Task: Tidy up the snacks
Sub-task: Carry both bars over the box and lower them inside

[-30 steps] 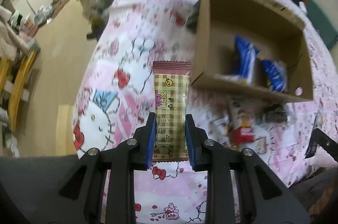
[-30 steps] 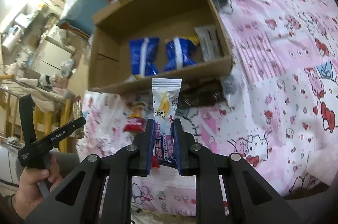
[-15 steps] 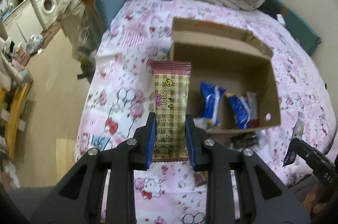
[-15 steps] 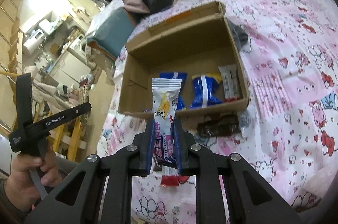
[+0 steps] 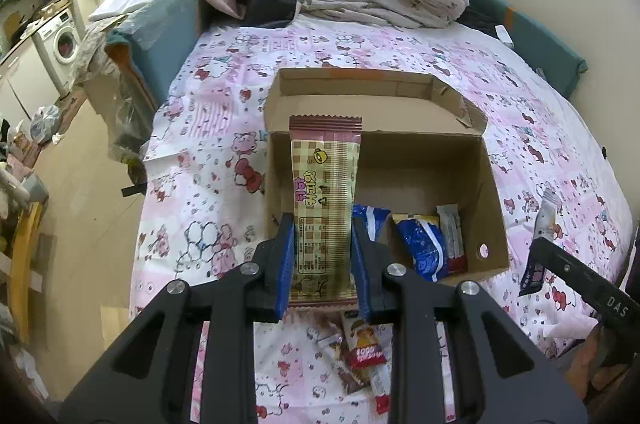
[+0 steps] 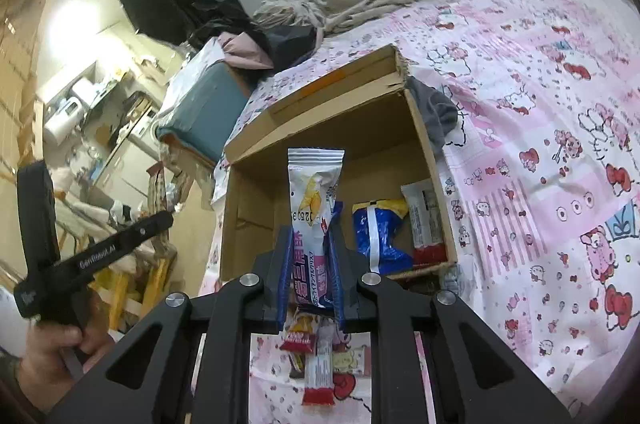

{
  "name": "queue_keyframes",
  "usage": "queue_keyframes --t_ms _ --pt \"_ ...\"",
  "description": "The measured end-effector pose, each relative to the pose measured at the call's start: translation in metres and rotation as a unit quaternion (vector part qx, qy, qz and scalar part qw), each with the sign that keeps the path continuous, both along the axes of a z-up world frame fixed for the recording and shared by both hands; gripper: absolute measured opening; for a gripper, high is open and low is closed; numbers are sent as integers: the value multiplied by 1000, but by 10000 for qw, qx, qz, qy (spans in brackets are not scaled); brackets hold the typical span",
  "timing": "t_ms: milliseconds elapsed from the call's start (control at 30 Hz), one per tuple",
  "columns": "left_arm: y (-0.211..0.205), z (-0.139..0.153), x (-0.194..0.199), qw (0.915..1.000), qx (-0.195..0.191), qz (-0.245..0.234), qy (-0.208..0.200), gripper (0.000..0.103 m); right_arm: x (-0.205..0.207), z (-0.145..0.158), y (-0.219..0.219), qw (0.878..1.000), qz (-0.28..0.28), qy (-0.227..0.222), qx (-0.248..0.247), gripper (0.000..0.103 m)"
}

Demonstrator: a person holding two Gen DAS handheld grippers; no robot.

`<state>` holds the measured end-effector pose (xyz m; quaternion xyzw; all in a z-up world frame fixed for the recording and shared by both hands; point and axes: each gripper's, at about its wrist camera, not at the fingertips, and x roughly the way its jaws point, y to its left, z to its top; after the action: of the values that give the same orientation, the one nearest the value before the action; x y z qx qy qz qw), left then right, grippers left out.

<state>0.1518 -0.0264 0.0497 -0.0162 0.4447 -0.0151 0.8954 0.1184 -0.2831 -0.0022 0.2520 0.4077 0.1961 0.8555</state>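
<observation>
Snacks partly sorted: from the left wrist view, two blue crinkled packets [image 5: 420, 244] and a slim white-and-red bar [image 5: 452, 236] are seen lying inside the open brown cardboard box [image 5: 492, 183] on the pink Hello Kitty bedspread [image 5: 200, 163]. A tan checked wafer wrapper [image 5: 324, 207] is clamped upright in the left gripper [image 5: 322, 264], held raised over the box's near-left corner. A few loose bars [image 5: 360, 352] are left on the bed.

From the right wrist view, a white banana-print packet [image 6: 314, 220] is pinched upright by the right gripper [image 6: 310, 276], aimed at the box. Loose bars [image 6: 316, 356] are seen below the fingers; judged roughly halfway done.
</observation>
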Motion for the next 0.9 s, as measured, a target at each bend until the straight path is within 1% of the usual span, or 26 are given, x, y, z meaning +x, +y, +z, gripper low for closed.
queue_keyframes --t_ms 100,267,367,433,633,733,900 --pt "-3 -4 9 10000 -28 -24 -2 23 11 -4 -2 10000 -31 73 44 18" --pt "-8 -15 29 9999 -70 -79 90 22 31 -7 3 9999 17 59 -146 18" --pt "-10 -21 39 9999 -91 -72 76 23 45 -11 7 9996 60 92 -248 18" --pt "-11 -26 45 9999 -102 -92 32 23 56 -17 10 9993 94 145 -319 18" --pt "-19 -47 64 9994 -146 -276 137 23 81 -34 22 9981 202 338 -473 18" --pt "-21 -57 68 9991 -213 -309 208 23 87 -42 25 9977 237 445 -446 18" --pt "-23 -72 73 9988 -184 -337 289 23 90 -53 27 9966 263 655 -423 18"
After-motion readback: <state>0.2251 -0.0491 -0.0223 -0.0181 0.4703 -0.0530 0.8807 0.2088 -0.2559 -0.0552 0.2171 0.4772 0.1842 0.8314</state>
